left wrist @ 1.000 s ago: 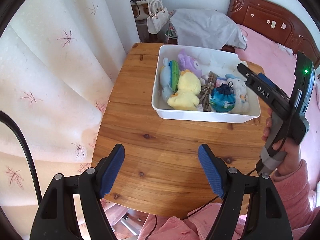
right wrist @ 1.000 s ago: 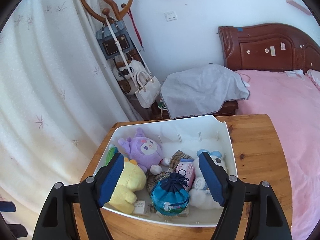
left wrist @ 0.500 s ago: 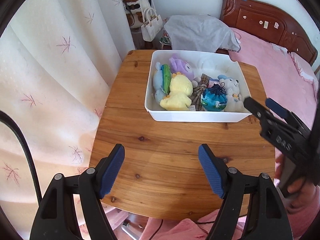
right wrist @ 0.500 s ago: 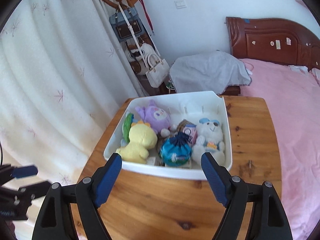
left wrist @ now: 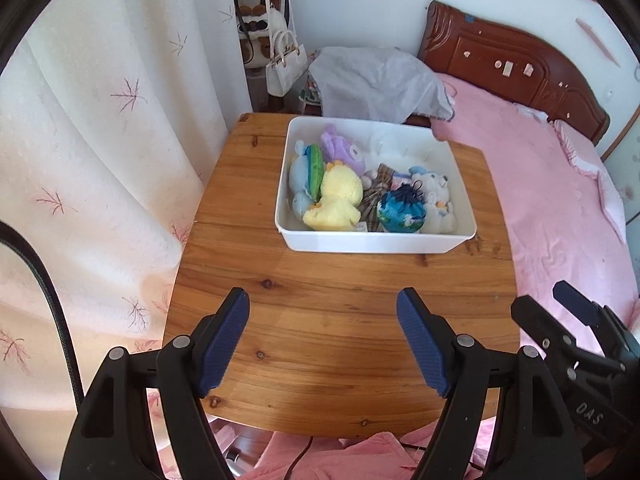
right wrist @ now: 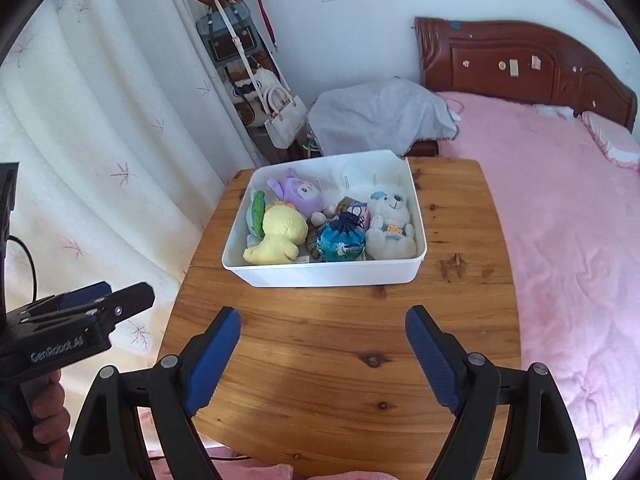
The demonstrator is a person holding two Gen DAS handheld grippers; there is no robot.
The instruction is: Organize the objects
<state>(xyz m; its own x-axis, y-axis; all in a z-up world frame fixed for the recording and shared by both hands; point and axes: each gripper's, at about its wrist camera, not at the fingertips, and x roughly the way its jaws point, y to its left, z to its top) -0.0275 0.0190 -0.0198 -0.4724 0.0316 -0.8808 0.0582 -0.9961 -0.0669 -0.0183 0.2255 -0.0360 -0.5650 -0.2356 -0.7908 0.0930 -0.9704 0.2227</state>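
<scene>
A white bin (left wrist: 372,245) (right wrist: 332,274) stands on the far half of a wooden table (left wrist: 336,320) (right wrist: 332,340). It holds a yellow duck plush (left wrist: 334,200) (right wrist: 278,234), a purple plush (left wrist: 344,152) (right wrist: 298,194), a white bear plush (left wrist: 434,200) (right wrist: 390,224), a blue drawstring pouch (left wrist: 400,210) (right wrist: 341,240) and a green-and-blue plush (left wrist: 310,172) (right wrist: 256,214). My left gripper (left wrist: 323,340) is open and empty over the near part of the table. My right gripper (right wrist: 323,354) is open and empty too, held back from the bin.
A white curtain (left wrist: 100,160) hangs along the table's left side. A pink bed (right wrist: 560,220) with a wooden headboard lies on the right. A grey cloth (right wrist: 380,116) covers something behind the table. Handbags (right wrist: 280,116) hang on a rack at the back.
Both grippers have pulled back and up from the bin toward the near edge of the table. The right gripper no longer hovers over the toys. Both stay open.
</scene>
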